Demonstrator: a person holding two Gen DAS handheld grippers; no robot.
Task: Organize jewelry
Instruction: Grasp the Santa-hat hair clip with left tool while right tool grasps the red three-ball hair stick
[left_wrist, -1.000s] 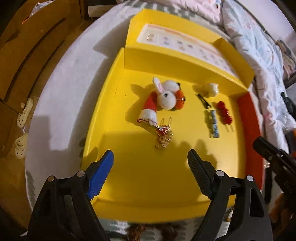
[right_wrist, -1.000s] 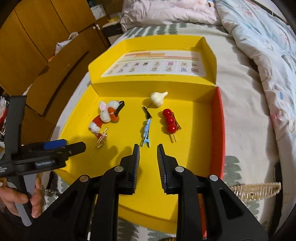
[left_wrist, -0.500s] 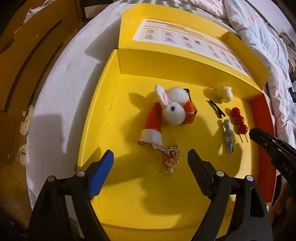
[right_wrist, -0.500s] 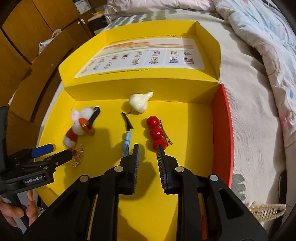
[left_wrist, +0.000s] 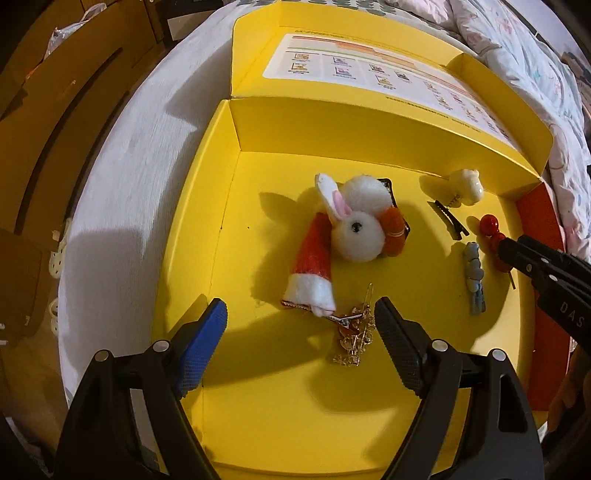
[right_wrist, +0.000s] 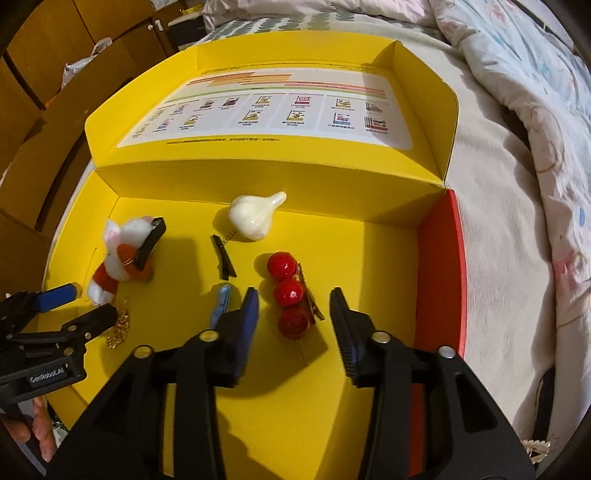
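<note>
Nearest the left wrist camera, the left gripper (left_wrist: 301, 325) hangs low over the bare yellow floor of the open box (left_wrist: 280, 417), its jaws wide apart and holding nothing; a broad clear stretch of floor lies beneath and behind it, hemmed by the low left wall. Just off its right fingertip lies the gold chain trinket (left_wrist: 354, 341), touching the white cuff of the plush rabbit clip (left_wrist: 351, 229), which lies tilted near the middle of the floor. In the right wrist view the right gripper (right_wrist: 293, 308) is also spread, its two fingers flanking the red bead hairpin (right_wrist: 290, 293) without clearly touching it; the blue clip (right_wrist: 221, 302) sits just beside its left finger. "GenRobot.AI" can be read on the left gripper's body in that view, and "DAS" on the right gripper's body in the left view. Beyond lie the black clip (right_wrist: 222, 257) and the cream garlic-shaped charm (right_wrist: 255, 218), the charm close to the back wall. The box's right wall is red (right_wrist: 437, 273). The raised lid carries a printed sheet (right_wrist: 273, 110) of small product pictures; its lettering is too small to read. The box rests on a bed (right_wrist: 491, 229).
</note>
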